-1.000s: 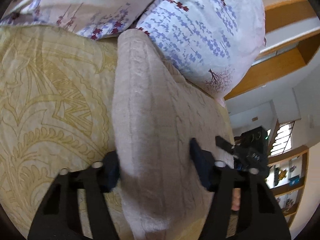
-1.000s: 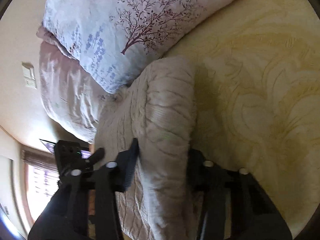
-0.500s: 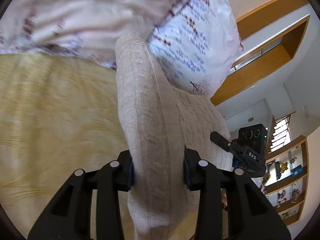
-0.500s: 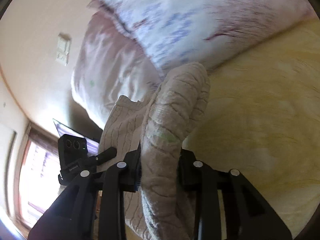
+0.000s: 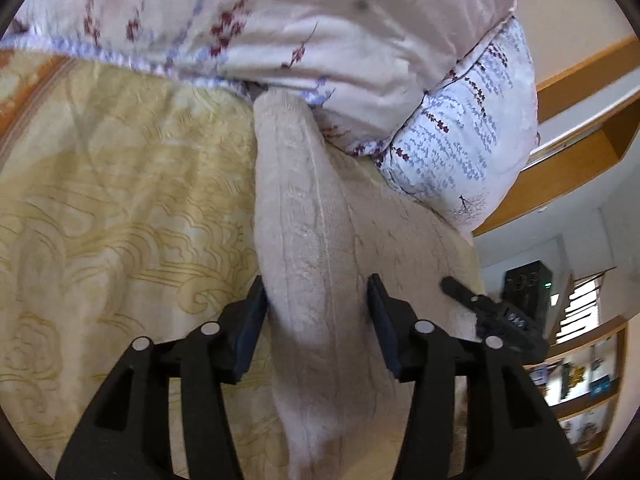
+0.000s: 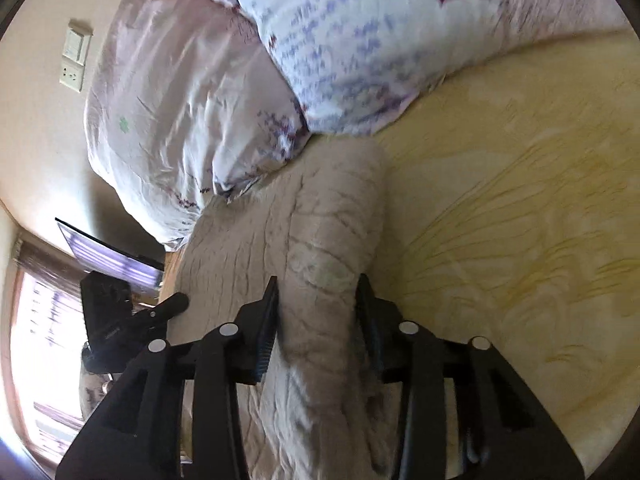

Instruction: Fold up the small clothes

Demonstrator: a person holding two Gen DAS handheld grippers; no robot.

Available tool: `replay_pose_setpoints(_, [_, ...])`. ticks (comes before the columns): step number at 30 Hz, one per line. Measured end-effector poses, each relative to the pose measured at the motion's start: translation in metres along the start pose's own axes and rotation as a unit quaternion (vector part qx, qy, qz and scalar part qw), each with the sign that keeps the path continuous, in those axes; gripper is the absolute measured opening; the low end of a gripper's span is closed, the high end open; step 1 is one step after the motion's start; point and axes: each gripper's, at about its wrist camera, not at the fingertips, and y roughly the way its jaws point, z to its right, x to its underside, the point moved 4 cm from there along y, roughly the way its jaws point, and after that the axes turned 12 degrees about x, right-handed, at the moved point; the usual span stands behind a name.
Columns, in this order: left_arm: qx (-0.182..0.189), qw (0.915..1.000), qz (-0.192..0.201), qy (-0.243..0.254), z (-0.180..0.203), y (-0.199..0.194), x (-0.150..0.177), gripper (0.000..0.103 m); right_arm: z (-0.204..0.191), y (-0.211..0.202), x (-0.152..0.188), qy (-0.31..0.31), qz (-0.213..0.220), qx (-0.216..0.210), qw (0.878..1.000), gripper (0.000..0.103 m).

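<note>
A beige cable-knit sweater lies on a yellow patterned bedspread, its far end against the pillows. A raised fold of it runs between the fingers of my left gripper. Those jaws are opening, and the pads stand loosely beside the fold. In the right wrist view the sweater shows its other rolled edge. That edge fills the gap of my right gripper, whose jaws are also opening. The cloth under both grippers is hidden.
A pale pink floral pillow and a blue-printed one crowd the sweater's far end. Bare bedspread spreads to the right in the right wrist view. Wooden shelves, a bright window and a wall switch lie beyond the bed.
Both grippers squeezed the folded edges half a second ago and carried them closer to the pillows. Both pairs of jaws now stand wider again, and the fold lies lower.
</note>
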Motion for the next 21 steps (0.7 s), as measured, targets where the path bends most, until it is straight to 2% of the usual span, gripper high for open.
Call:
replay_pose_setpoints(5, [-0.014,0.9997,0.004,0.019,0.009,-0.003,0.005,0.058,0.005,-0.011,-0.013,0.012,0.031,-0.004,0.999,0.04])
replay_pose_setpoints(6, [-0.021,0.9995,0.004,0.023,0.01,-0.006,0.008,0.059,0.002,-0.01,-0.013,0.008,0.033,-0.003,0.999,0.034])
replay_pose_setpoints(7, [-0.029,0.9992,0.004,0.028,0.009,-0.006,0.009,0.06,-0.003,-0.009,-0.013,-0.007,0.042,0.011,0.999,0.012])
replay_pose_setpoints(8, [-0.039,0.9987,0.004,0.033,0.009,-0.006,0.01,0.061,-0.006,-0.01,-0.012,-0.016,0.052,0.025,0.998,0.011])
replay_pose_setpoints(11, [-0.059,0.9973,0.003,0.042,0.01,0.002,0.006,0.065,-0.009,-0.008,-0.018,-0.029,0.076,0.066,0.994,0.01])
replay_pose_setpoints(15, [-0.086,0.9947,0.007,0.055,0.01,0.012,0.0,0.066,0.002,0.015,-0.027,-0.014,0.055,0.121,0.991,0.009])
replay_pose_setpoints(18, [-0.109,0.9917,0.011,0.068,0.01,0.019,-0.004,0.07,0.002,0.019,-0.032,-0.014,0.041,0.133,0.99,0.01])
replay_pose_setpoints(20, [-0.109,0.992,0.013,0.063,0.012,0.014,-0.002,0.07,-0.003,0.01,-0.03,-0.034,0.044,0.144,0.988,0.013])
replay_pose_setpoints(21, [-0.107,0.9922,0.014,0.063,0.014,0.009,0.0,0.07,-0.006,0.001,-0.026,-0.042,0.056,0.146,0.987,0.021])
